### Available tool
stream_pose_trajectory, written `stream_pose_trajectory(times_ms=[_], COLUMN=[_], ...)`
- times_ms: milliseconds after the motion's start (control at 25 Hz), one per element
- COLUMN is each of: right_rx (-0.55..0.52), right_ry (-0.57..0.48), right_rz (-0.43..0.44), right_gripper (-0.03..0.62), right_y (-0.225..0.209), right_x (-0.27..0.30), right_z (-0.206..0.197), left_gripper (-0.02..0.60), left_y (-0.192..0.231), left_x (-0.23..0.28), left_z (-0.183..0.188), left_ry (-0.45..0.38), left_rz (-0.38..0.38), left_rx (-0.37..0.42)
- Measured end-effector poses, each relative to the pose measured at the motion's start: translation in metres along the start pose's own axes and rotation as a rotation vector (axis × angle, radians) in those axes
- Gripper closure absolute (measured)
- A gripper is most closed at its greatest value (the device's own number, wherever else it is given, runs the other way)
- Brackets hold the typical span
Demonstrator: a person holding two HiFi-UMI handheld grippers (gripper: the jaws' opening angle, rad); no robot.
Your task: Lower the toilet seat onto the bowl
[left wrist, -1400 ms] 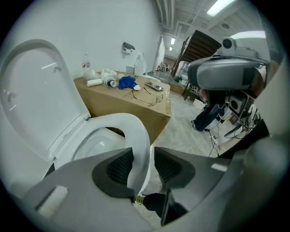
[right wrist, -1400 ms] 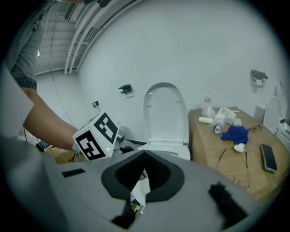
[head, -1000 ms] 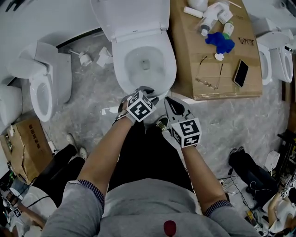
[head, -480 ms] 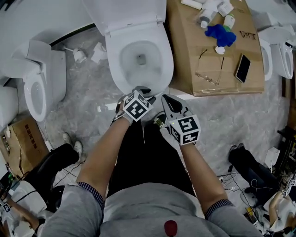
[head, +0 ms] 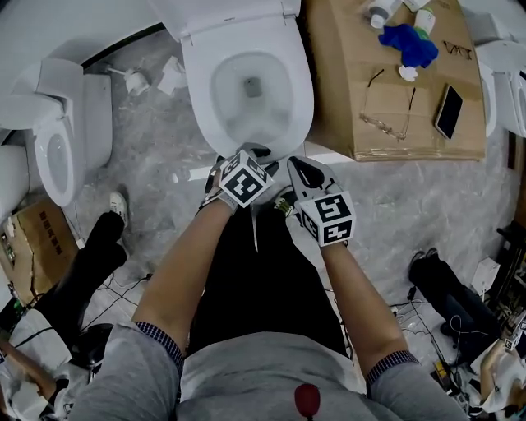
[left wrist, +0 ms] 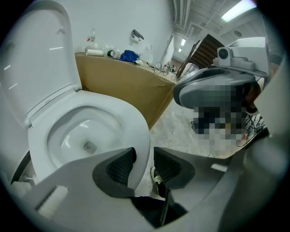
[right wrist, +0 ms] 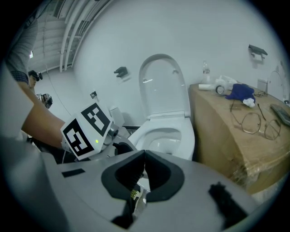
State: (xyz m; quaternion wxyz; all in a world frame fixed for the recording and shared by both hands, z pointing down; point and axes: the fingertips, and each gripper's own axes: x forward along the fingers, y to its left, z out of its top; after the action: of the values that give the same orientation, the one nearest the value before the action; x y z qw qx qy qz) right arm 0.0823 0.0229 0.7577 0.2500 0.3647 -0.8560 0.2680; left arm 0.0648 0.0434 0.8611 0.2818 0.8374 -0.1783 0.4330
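Observation:
The white toilet (head: pixel 197 90) stands ahead with its lid (head: pixel 222 16) upright against the wall; the white ring (left wrist: pixel 131 118) round the bowl lies flat. My left gripper (head: pixel 256 154) sits at the ring's front edge. In the left gripper view its gripper (left wrist: pixel 144 156) has just been closing a little, with that front edge showing in the gap; the pads do not visibly press on it. My right gripper (head: pixel 301 164) hovers just right of the left one, shut (right wrist: pixel 144 156) with nothing held. The lid (right wrist: pixel 161 86) rises beyond it.
A cardboard box (head: pixel 394 74) right of the toilet carries glasses, a phone, a blue cloth and bottles. Other toilets stand at the left (head: pixel 57 140) and the right edge (head: pixel 505 82). Another person's leg and shoe (head: pixel 90 255) are at the left; a bag and cables (head: pixel 448 296) at the right.
Both grippers have sunk a little at the bowl's front edge, and the toilet now looks closer in the head view. The other person's leg at the left has shifted.

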Motion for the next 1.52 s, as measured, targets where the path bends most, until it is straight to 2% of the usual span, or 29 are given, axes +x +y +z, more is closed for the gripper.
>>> stream_pose_trajectory(times_ms=[280, 440, 1000, 1520], right_rx=[0.006, 0.016, 0.016, 0.034], right_ry=[0.021, 0.034, 0.049, 0.092], right_rz=[-0.005, -0.002, -0.006, 0.019], right_gripper=[0.58, 0.58, 0.58, 0.58], right_y=[-0.006, -0.011, -0.009, -0.019], right_x=[0.009, 0.013, 0.032, 0.046], right_z=[-0.026, -0.042, -0.068, -0.098], left_gripper=[0.426, 0.426, 0.426, 0.425], left_y=[0.001, 0.002, 0.012, 0.018], left_x=[0.019, 0.031, 0.064, 0.094], left_z=[-0.016, -0.023, -0.052, -0.061], left_ry=[0.014, 0.011, 0.011, 0.038], left_rz=[-0.004, -0.008, -0.008, 0.001], left_rx=[-0.013, -0.046, -0.095, -0.129])
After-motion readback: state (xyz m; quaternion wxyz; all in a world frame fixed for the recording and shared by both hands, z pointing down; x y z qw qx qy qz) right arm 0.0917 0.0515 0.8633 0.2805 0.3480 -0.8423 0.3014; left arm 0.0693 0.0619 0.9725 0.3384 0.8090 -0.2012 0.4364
